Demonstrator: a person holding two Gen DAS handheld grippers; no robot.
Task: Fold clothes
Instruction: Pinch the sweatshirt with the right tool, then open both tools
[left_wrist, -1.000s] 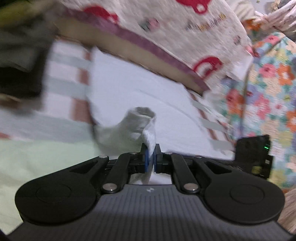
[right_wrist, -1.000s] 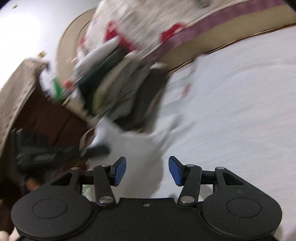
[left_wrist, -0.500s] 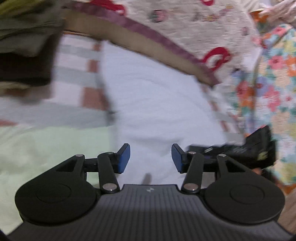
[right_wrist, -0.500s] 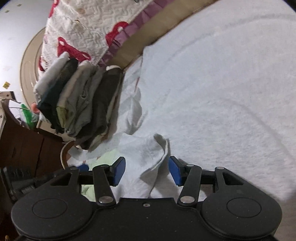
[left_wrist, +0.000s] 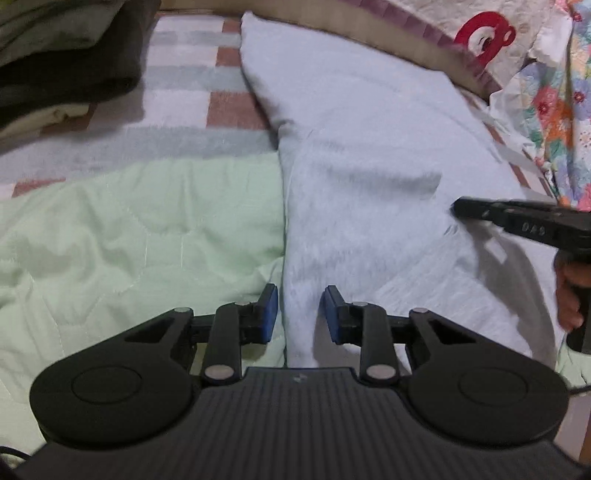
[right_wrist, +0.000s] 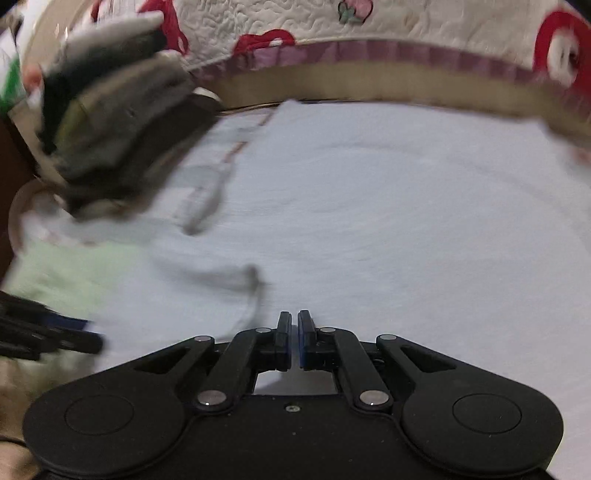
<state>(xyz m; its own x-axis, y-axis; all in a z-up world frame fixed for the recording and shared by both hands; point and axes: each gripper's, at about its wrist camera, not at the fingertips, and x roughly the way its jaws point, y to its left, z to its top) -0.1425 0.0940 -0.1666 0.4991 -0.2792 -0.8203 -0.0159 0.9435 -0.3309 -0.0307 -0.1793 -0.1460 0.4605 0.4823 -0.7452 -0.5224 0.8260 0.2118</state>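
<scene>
1. Your left gripper (left_wrist: 298, 314) sits low over the bed, blue pads apart. Its jaws have just been narrowing. The left edge of the white towel (left_wrist: 369, 155) runs between them, but the pads are not pressing on it.
2. Your right gripper (right_wrist: 294, 339) has jaws nearly together after just closing, with a thin gap left. The view is blurred; you cannot tell whether cloth is pinched there. Nothing shows between the pads.
3. The white towel lies spread flat across the bed, reaching back to the quilted cover with red prints (right_wrist: 295, 22) along the far side.
4. The towel's left edge lies on a pale green quilt (left_wrist: 129, 229) and a striped blanket (left_wrist: 192, 92).
5. A stack of folded clothes (right_wrist: 110, 110) stands at far left, beside the towel.
6. In the left wrist view the right gripper enters from the right over the towel, with your hand (left_wrist: 569, 291) on its grip.
</scene>
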